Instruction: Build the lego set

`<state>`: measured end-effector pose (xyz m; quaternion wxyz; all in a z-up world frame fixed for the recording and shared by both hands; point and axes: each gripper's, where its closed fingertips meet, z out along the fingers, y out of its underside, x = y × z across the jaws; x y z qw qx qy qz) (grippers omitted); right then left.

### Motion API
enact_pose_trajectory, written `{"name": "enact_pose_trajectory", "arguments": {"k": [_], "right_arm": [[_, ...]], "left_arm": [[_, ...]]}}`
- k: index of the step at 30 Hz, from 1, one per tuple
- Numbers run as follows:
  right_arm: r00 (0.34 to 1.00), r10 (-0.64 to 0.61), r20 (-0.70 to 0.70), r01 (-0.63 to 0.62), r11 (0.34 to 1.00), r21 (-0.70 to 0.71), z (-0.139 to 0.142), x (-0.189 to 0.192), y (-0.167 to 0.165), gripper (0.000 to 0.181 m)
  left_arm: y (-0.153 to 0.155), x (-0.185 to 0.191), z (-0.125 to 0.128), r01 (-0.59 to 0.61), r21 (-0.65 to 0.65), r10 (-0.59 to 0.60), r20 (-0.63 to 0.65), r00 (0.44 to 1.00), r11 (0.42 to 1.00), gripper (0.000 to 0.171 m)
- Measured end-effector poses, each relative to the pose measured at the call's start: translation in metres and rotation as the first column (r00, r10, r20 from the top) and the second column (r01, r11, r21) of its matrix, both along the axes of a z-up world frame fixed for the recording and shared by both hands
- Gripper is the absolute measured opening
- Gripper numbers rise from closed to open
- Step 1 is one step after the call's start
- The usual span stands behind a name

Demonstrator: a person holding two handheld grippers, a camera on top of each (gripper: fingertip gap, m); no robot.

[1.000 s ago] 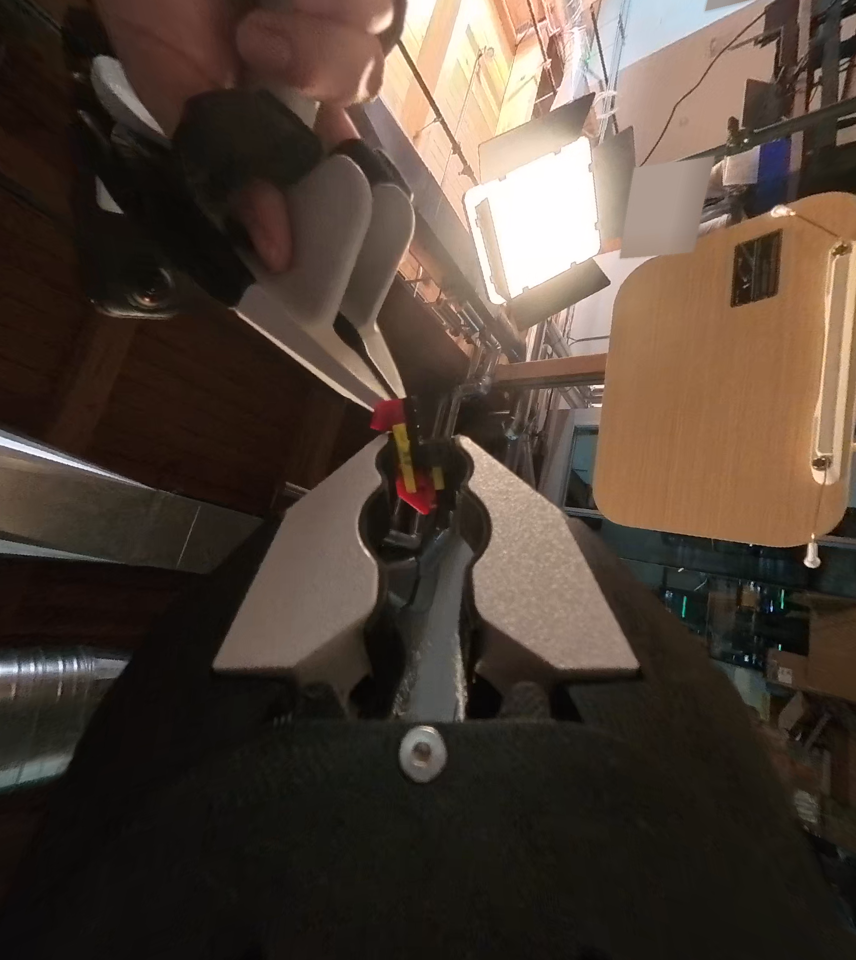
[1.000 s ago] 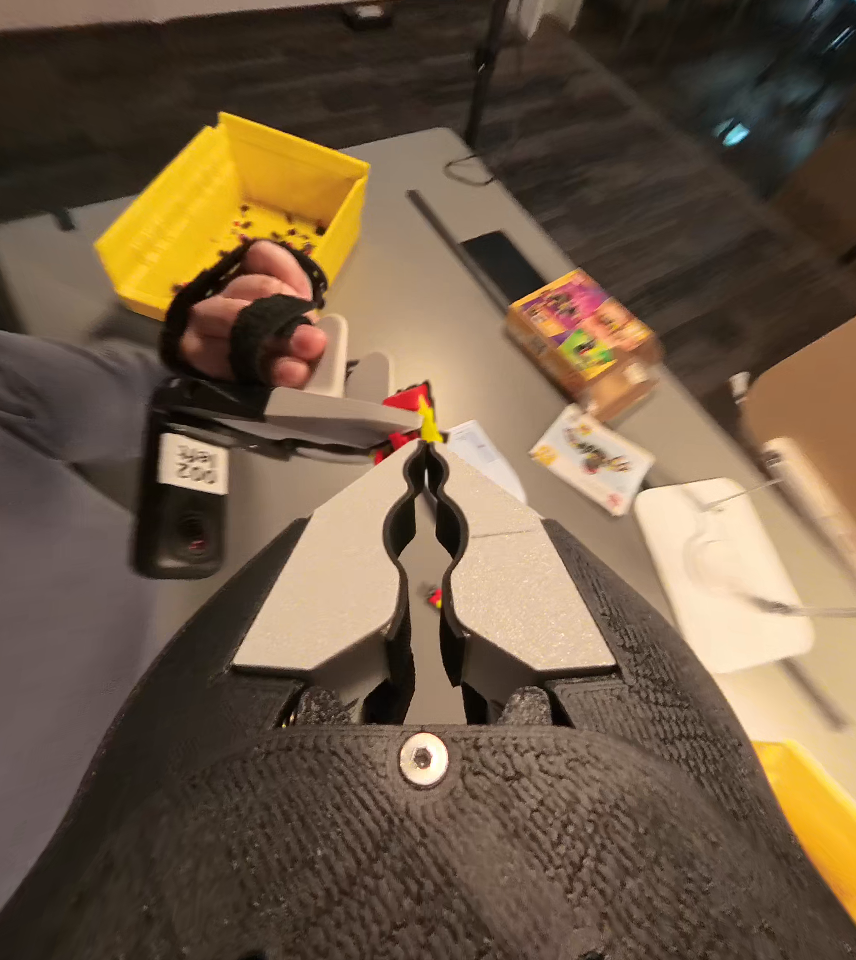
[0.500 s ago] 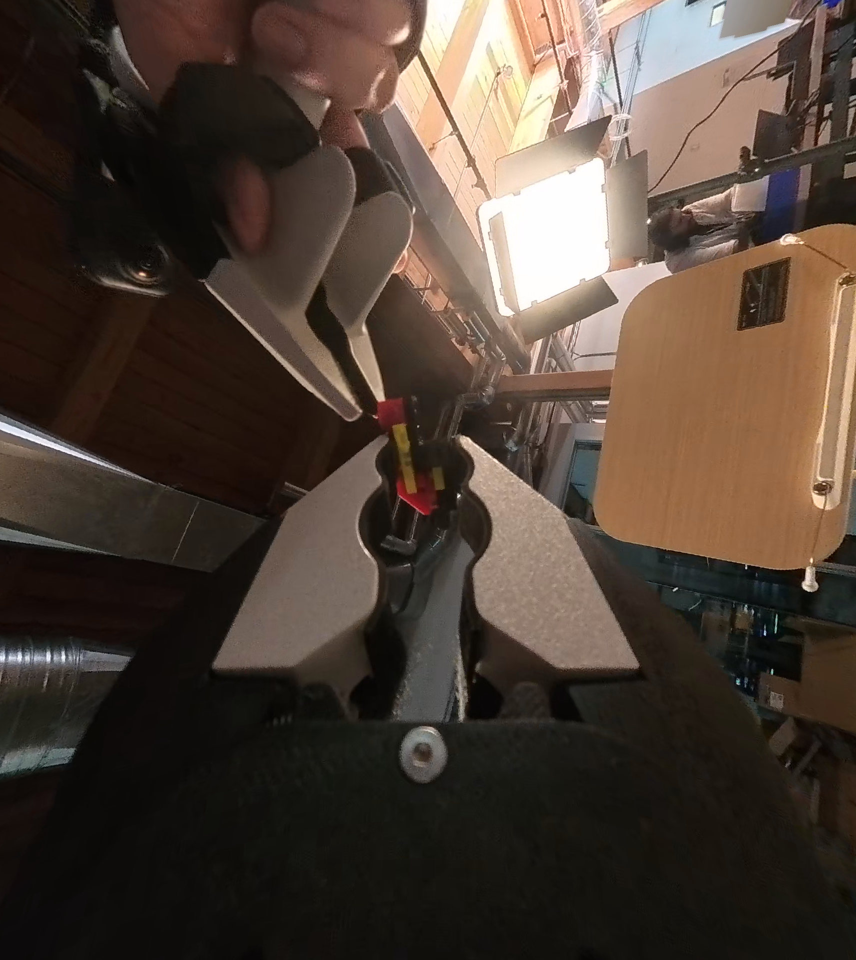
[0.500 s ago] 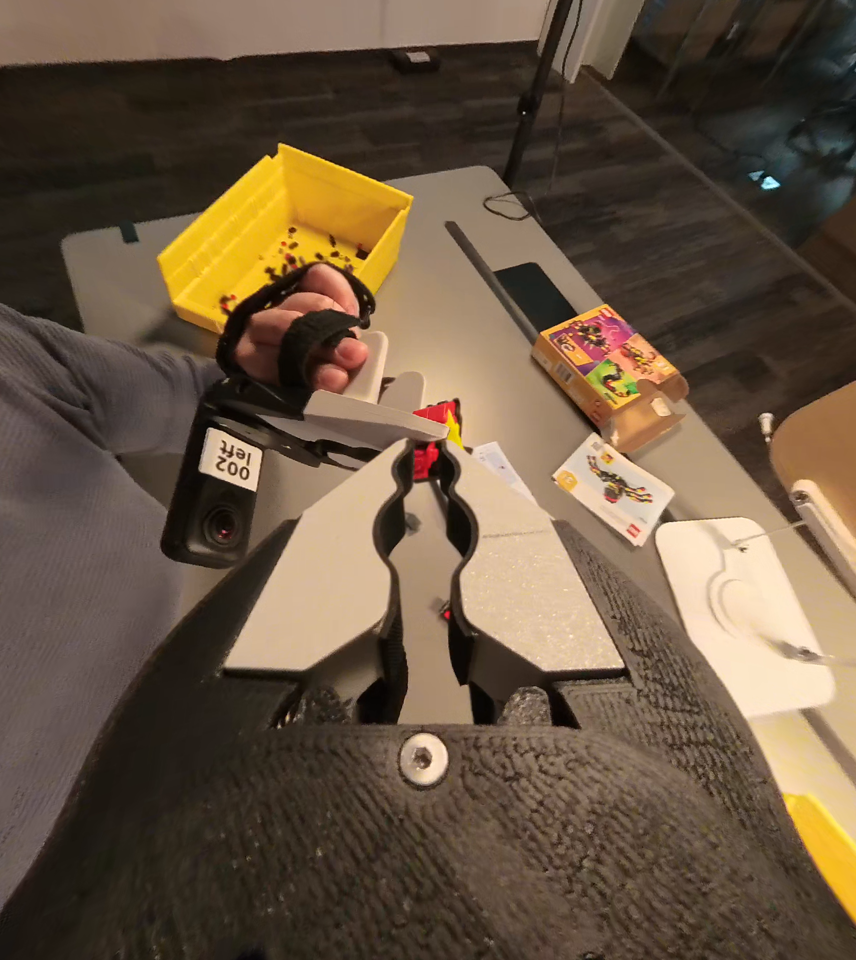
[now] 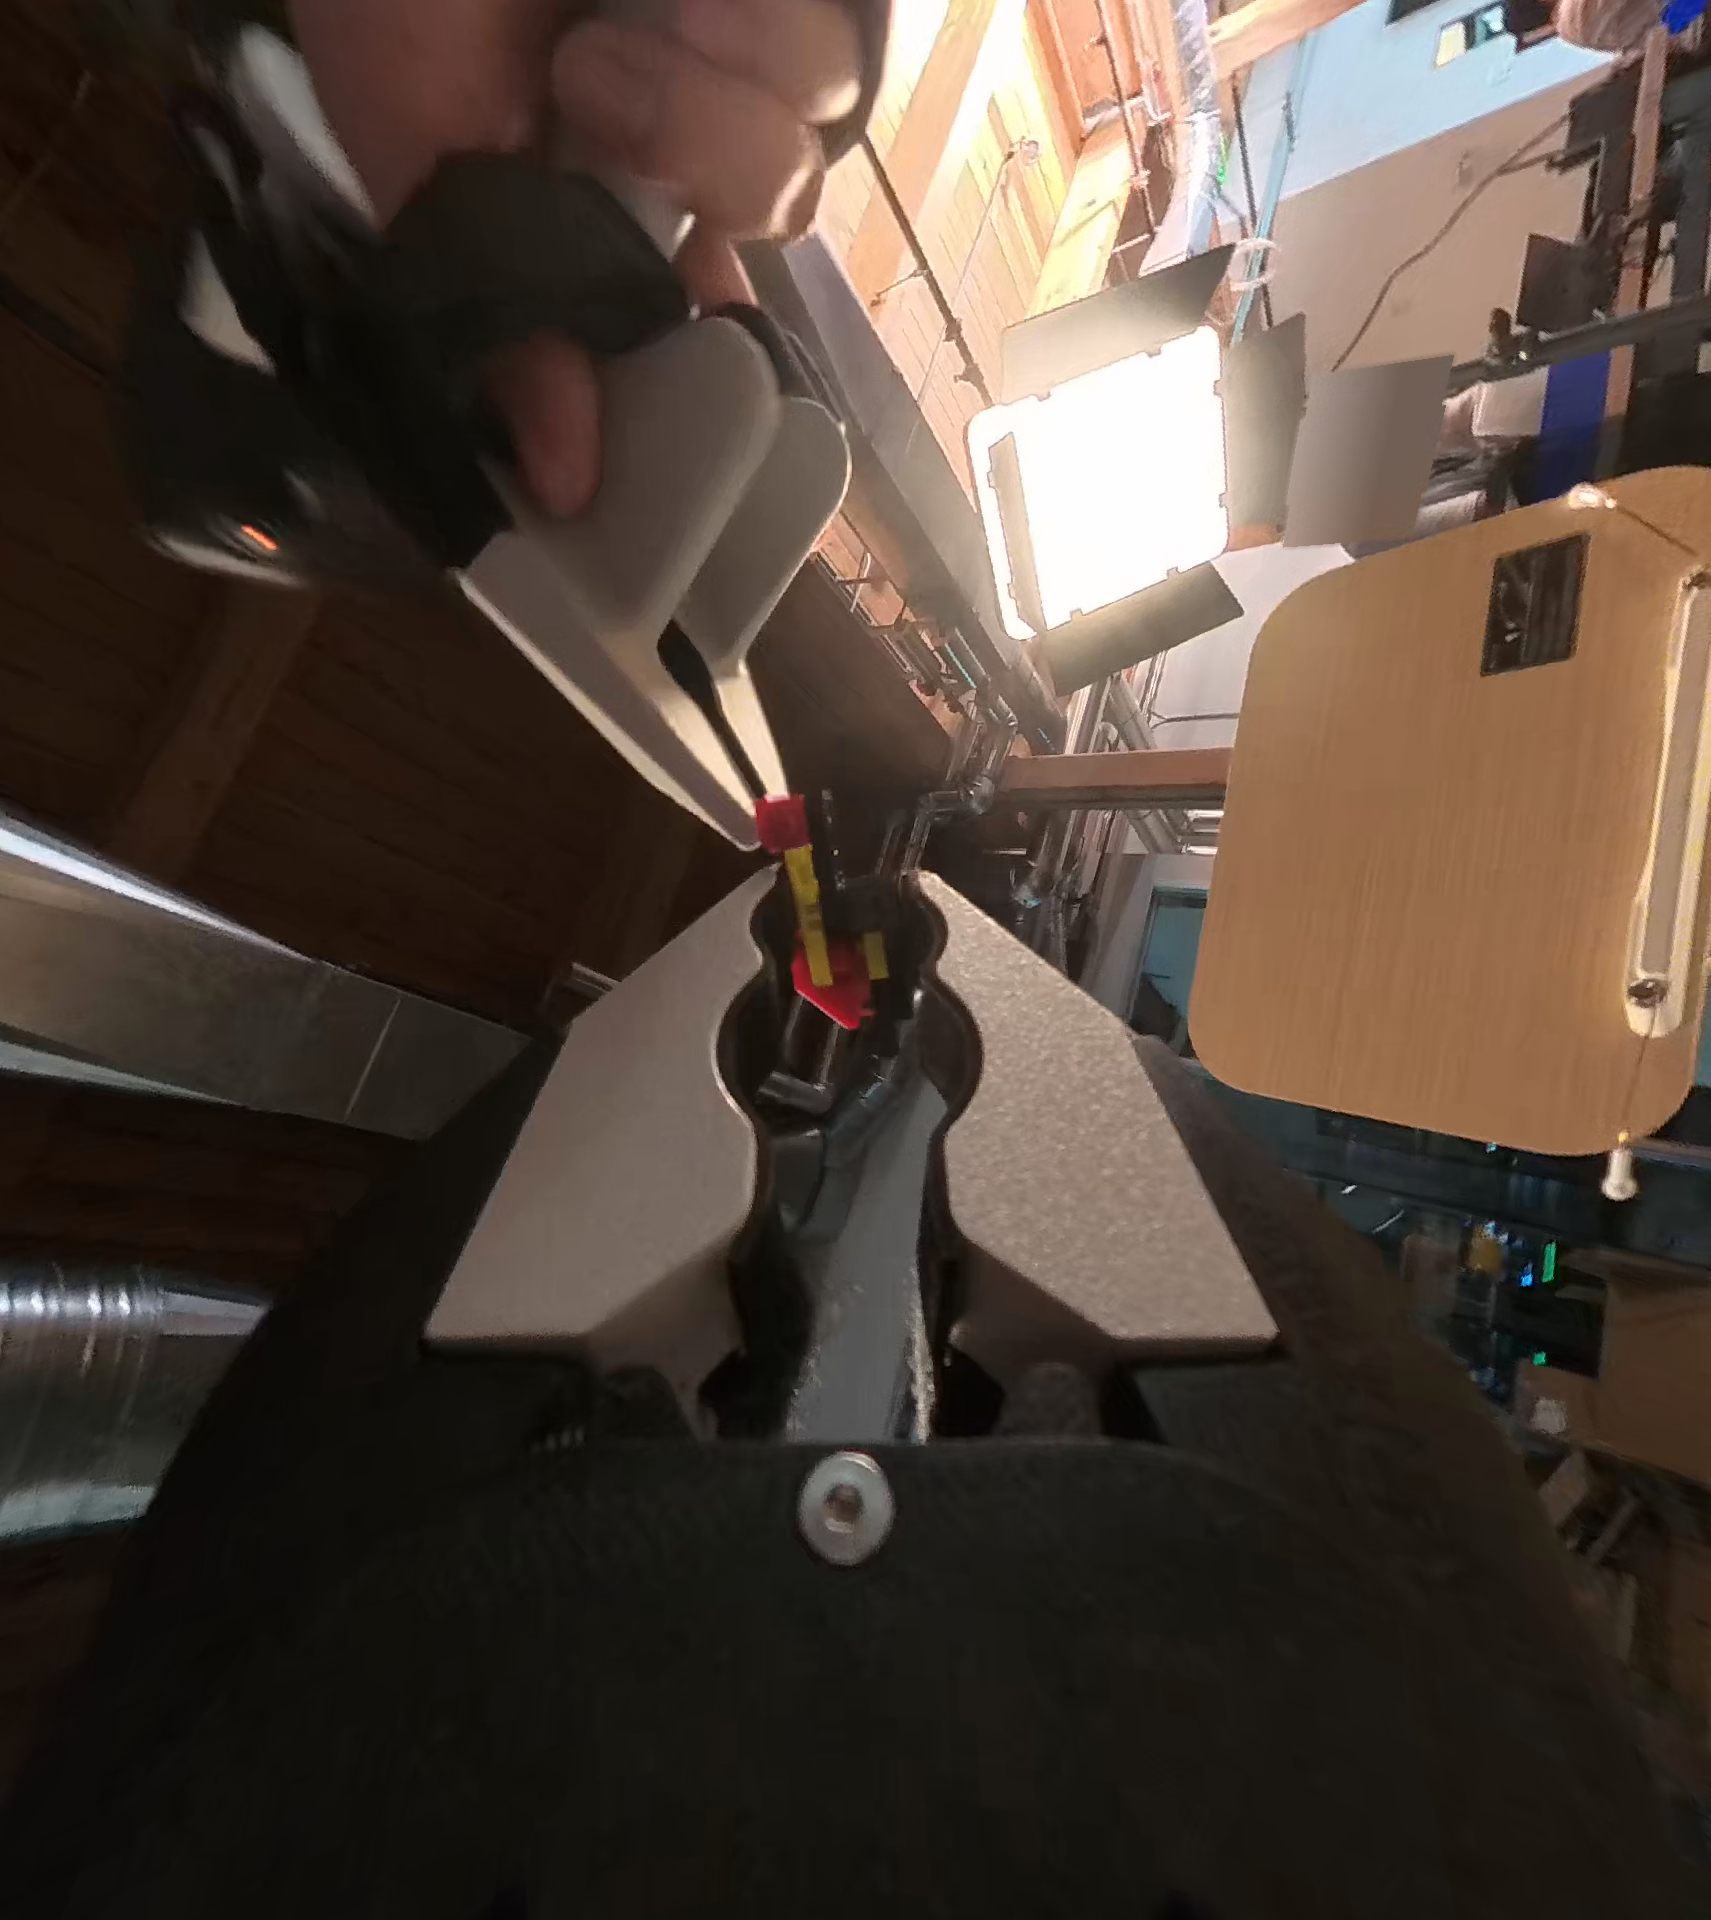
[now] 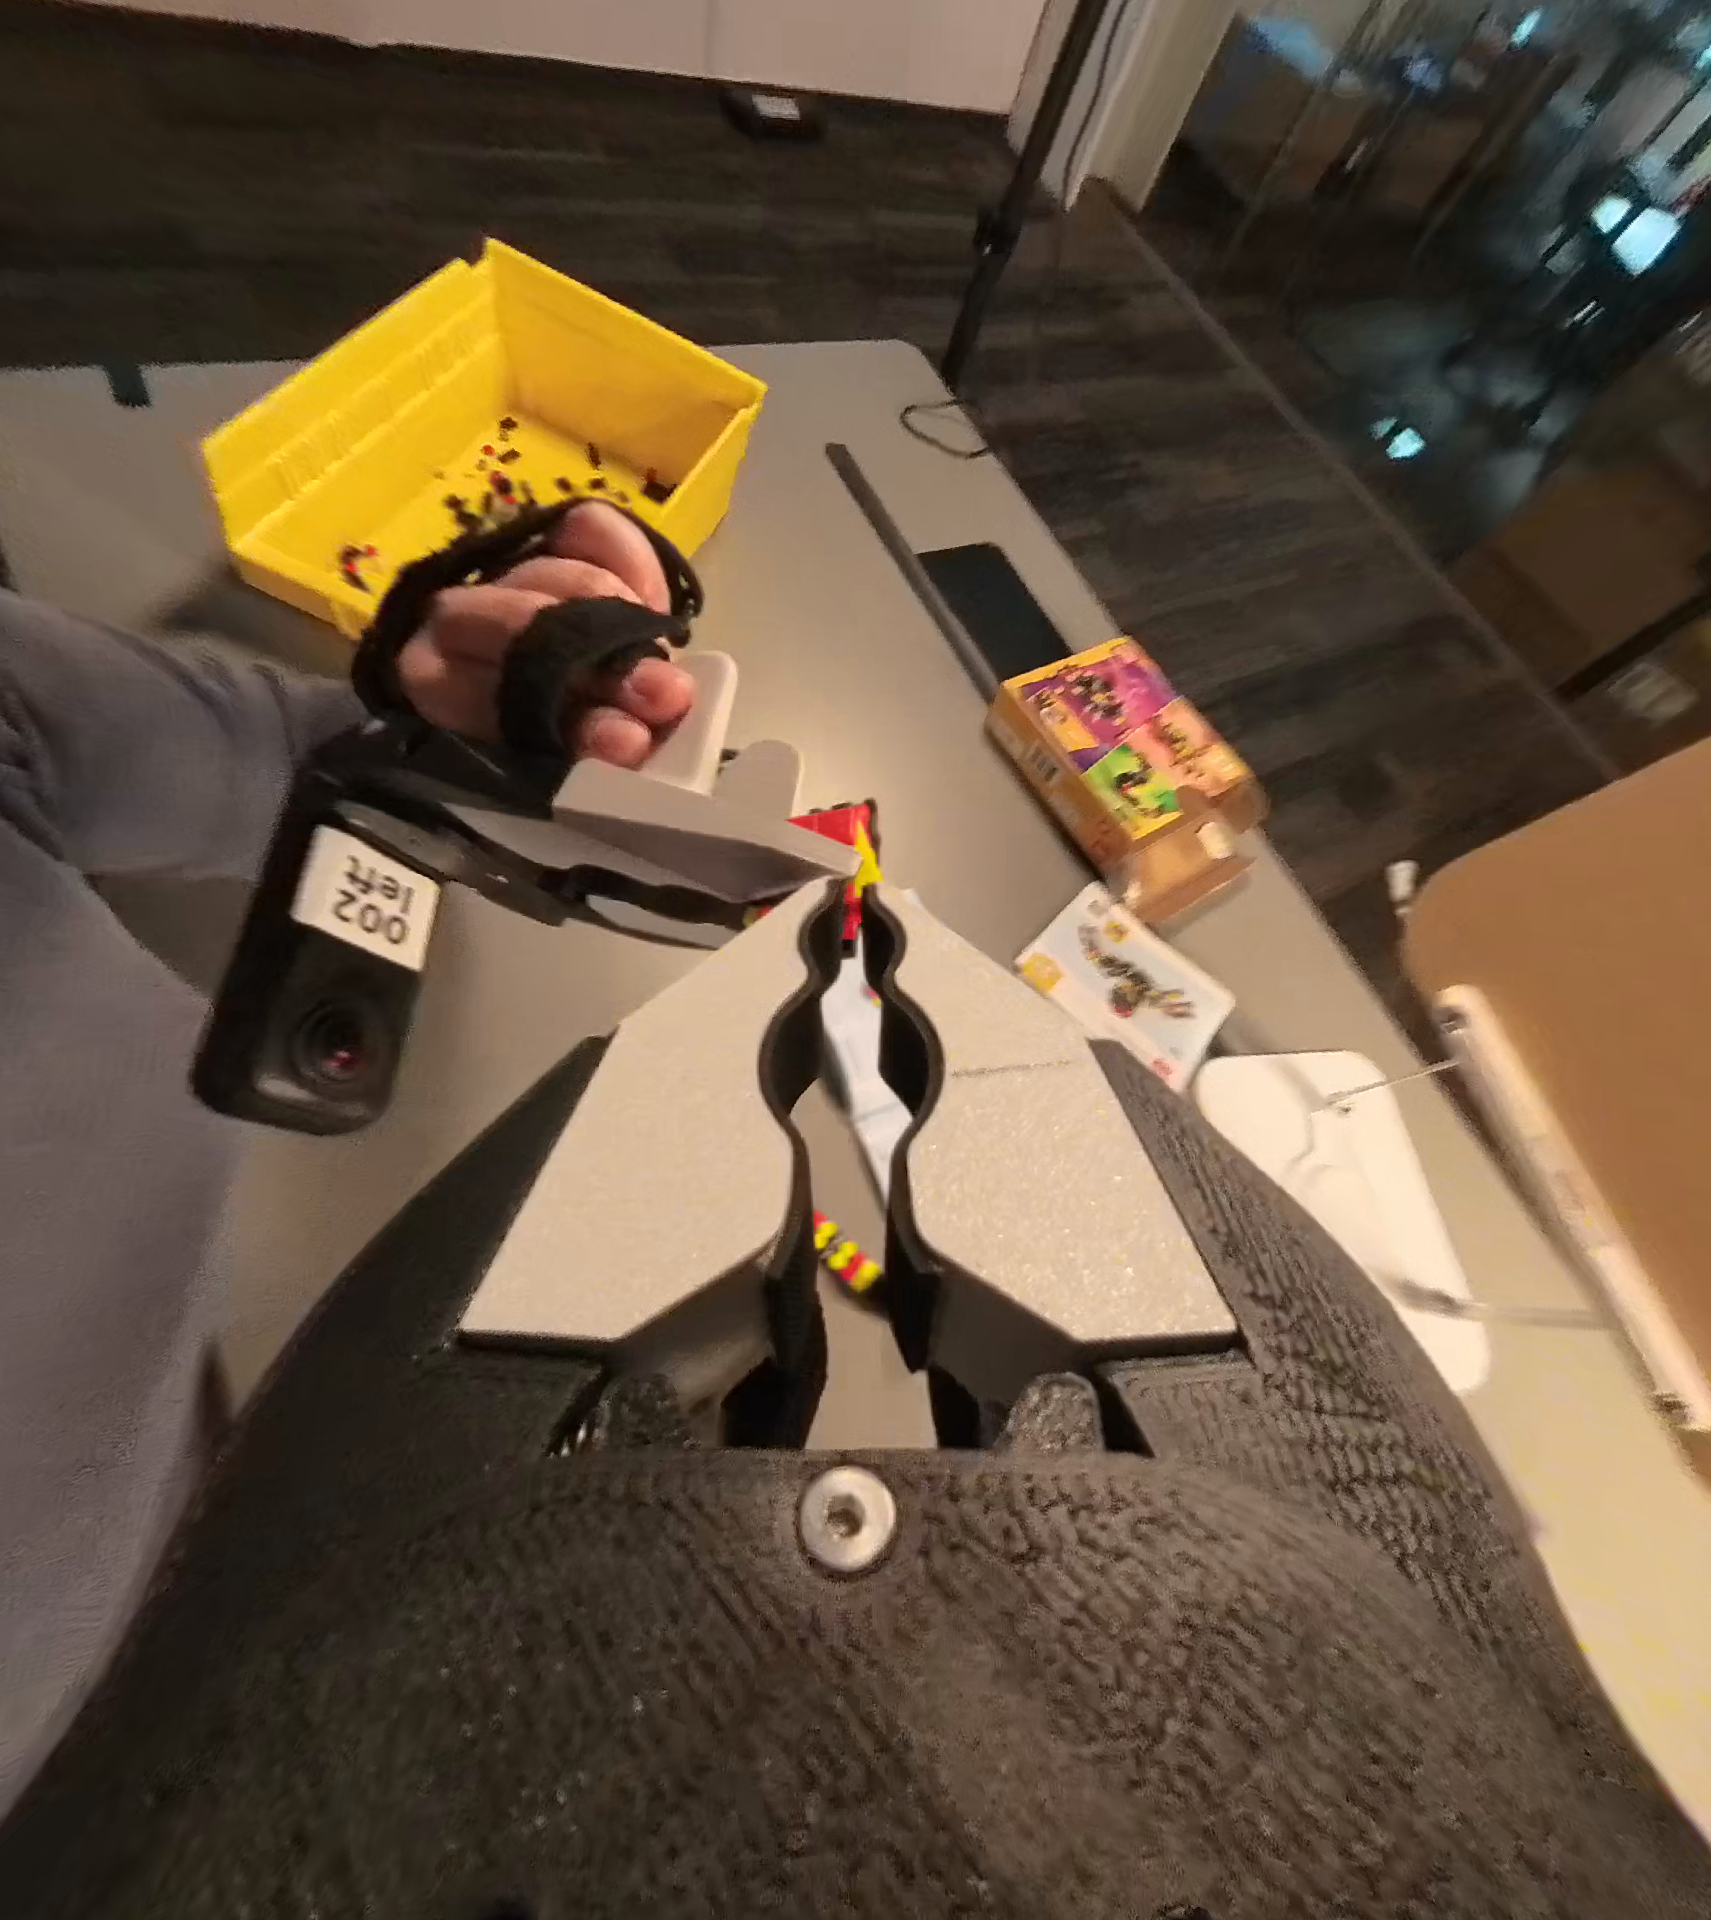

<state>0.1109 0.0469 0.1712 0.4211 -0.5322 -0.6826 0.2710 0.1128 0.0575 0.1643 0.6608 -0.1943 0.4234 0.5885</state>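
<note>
the grey table (image 6: 809, 582) spreads under you in the right wrist view. far back on it stands your yellow bin (image 6: 394, 436), loose small pieces scattered on its floor. to the right of it, past a dark strip, lies the printed box (image 6: 1121, 758), and nearer you, just beside the box, the instruction leaflet (image 6: 1121, 987). a white pad (image 6: 1350, 1174) sits at the right edge beneath a tan board (image 6: 1661, 956).

your left hand (image 6: 539, 644), strapped into its handle, holds the left gripper (image 5: 840, 894) tilted up toward the ceiling. its jaws are pressed closed around the lego build (image 5: 830, 935), a small red, yellow and black assembly held in the air above the table, its top poking out past the fingertips.

your right gripper (image 6: 856, 904) comes in from the side, its tips meeting the left one's at the build. its jaws are almost together, a thin gap left, and they pinch the red piece (image 5: 780, 824) at the build's top end. below, on the table between its fingers, a short red-and-yellow striped piece (image 6: 846, 1252) lies loose.
</note>
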Motion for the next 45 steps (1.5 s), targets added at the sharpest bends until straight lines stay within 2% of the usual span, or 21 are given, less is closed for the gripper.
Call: {"name": "enact_pose_trajectory", "arguments": {"k": [5, 10, 27, 33, 38, 45], "right_arm": [[0.998, 0.024, -0.051, -0.013, 0.981, 0.196, 0.008, -0.001, -0.004, 0.001], [0.991, 0.066, -0.120, -0.029, 0.958, 0.287, 0.013, -0.003, -0.011, 0.001], [0.970, 0.129, -0.208, -0.035, 0.913, 0.406, 0.018, -0.006, -0.026, 0.000], [0.955, 0.185, -0.232, -0.015, 0.812, 0.584, 0.020, -0.004, -0.033, 0.000], [0.942, 0.227, -0.247, -0.002, 0.739, 0.673, 0.023, -0.004, -0.037, 0.000], [0.937, 0.234, -0.261, -0.011, 0.765, 0.644, 0.023, -0.006, -0.036, 0.000]], "left_arm": [[-0.006, -0.001, 0.005, 0.044, -0.006, -0.044, 0.054, 0.998, 0.999, 0.019], [-0.011, -0.003, 0.011, 0.085, -0.005, -0.084, 0.103, 0.991, 0.996, 0.019], [-0.023, -0.005, 0.020, 0.121, 0.051, -0.129, 0.171, 0.977, 0.991, 0.019], [-0.026, -0.004, 0.021, 0.176, 0.030, -0.178, 0.216, 0.960, 0.984, 0.019], [-0.028, -0.001, 0.021, 0.252, -0.011, -0.240, 0.268, 0.933, 0.968, 0.018], [-0.027, 0.000, 0.020, 0.334, -0.064, -0.296, 0.329, 0.897, 0.941, 0.019]]}}
